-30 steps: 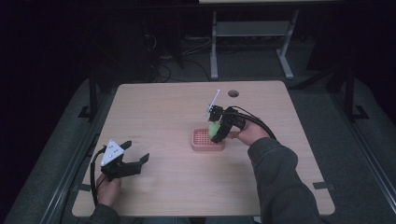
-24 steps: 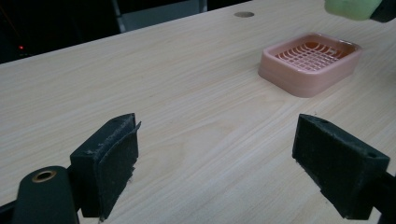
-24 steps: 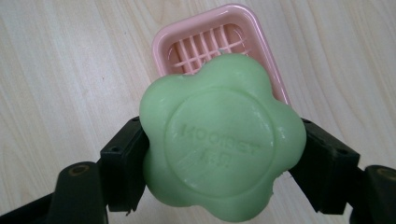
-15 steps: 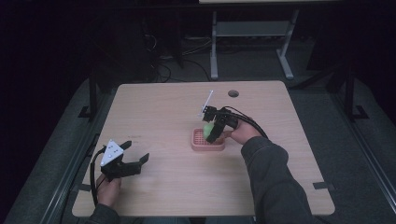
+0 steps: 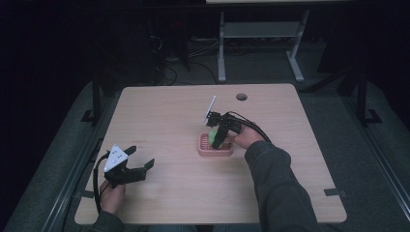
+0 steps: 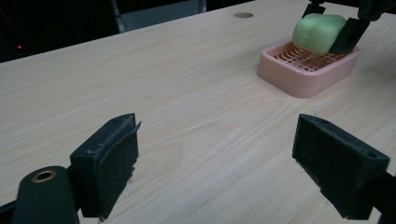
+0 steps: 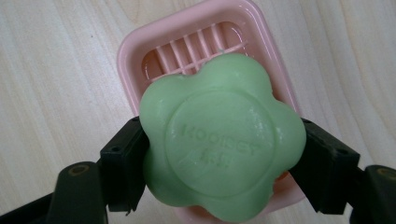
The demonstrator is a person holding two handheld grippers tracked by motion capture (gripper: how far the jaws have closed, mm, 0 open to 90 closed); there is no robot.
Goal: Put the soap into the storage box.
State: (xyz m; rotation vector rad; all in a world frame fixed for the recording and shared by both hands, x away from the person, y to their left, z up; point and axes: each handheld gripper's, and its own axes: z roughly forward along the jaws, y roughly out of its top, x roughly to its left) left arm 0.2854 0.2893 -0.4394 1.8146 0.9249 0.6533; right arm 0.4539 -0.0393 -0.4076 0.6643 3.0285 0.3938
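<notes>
A green flower-shaped soap (image 7: 219, 140) is clamped between the jaws of my right gripper (image 7: 219, 161), which is shut on it. It hangs low over a pink slatted soap dish (image 7: 196, 42); I cannot tell whether it touches the slats. In the high view the soap (image 5: 212, 135), dish (image 5: 204, 146) and right gripper (image 5: 217, 140) are at the table's middle. My left gripper (image 5: 141, 157) is open and holds nothing near the front left corner. From the left gripper (image 6: 215, 158), the soap (image 6: 317, 32) and dish (image 6: 303, 77) lie far ahead to the right.
The wooden table (image 5: 164, 121) has a round cable hole (image 5: 241, 96) near its far edge. A white metal frame (image 5: 261, 30) and cables stand on the dark floor beyond the table. A sleeved right forearm (image 5: 275, 179) crosses the front right.
My right gripper has carried the soap a little left and lower, down over the dish. The left gripper has stayed where it was.
</notes>
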